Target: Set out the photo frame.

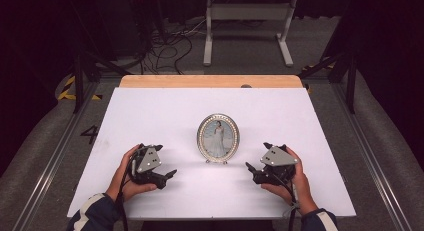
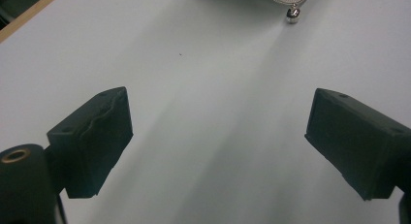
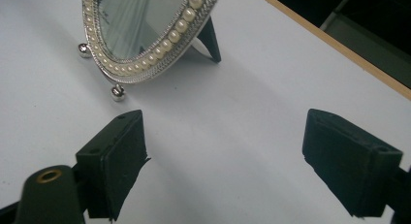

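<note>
one oval picture frame (image 1: 218,138) stands upright near the middle of the white table (image 1: 150,111), propped on a dark rear strut and on small ball feet. it sits between your two grippers and touches neither.

handling: treat the frame as light, stiff and fragile. the front looks like glass, so judge it slippery and liable to crack under a hard squeeze. the rim carries a row of pearl beads over a silver edge; the beads may chip or give uneven purchase. the strut makes the frame easy to tip backward or fold flat if you push it from the front.

grip point: take hold across the rim at the left or right edge, about mid-height, with one jaw in front and one behind. avoid the glass centre and the feet. close gently.

gripper state: the left gripper (image 1: 170,175) rests to the left of the frame, jaws spread wide, nothing between them. the right gripper (image 1: 251,169) rests to the right, jaws likewise wide and empty; in the right gripper view the frame's lower rim (image 3: 145,40) sits just beyond the jaw tips.

count: one frame, two visible ball feet, one strut, two grippers, one table.
</note>
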`<action>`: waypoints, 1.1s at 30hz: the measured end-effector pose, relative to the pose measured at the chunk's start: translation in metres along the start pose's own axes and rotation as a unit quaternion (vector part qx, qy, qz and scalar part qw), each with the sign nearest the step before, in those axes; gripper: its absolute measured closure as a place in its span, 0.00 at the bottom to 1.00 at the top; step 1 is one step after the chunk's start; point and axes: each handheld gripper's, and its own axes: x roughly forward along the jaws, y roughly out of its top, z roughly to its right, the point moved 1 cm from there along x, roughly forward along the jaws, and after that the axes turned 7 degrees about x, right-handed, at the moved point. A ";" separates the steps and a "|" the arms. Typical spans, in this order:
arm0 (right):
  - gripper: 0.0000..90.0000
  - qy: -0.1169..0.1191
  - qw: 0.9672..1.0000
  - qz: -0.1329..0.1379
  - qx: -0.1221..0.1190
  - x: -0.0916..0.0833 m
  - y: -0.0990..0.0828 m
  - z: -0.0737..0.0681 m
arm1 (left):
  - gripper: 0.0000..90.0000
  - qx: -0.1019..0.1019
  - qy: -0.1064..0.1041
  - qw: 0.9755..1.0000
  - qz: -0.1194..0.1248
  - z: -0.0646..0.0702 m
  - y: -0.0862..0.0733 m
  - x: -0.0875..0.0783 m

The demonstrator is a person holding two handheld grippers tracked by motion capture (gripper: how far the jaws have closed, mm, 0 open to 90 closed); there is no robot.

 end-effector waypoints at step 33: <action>0.18 -0.058 0.997 -0.010 0.051 -0.040 -0.049 0.042 | 0.10 -0.050 0.045 0.998 -0.020 -0.013 -0.062 -0.055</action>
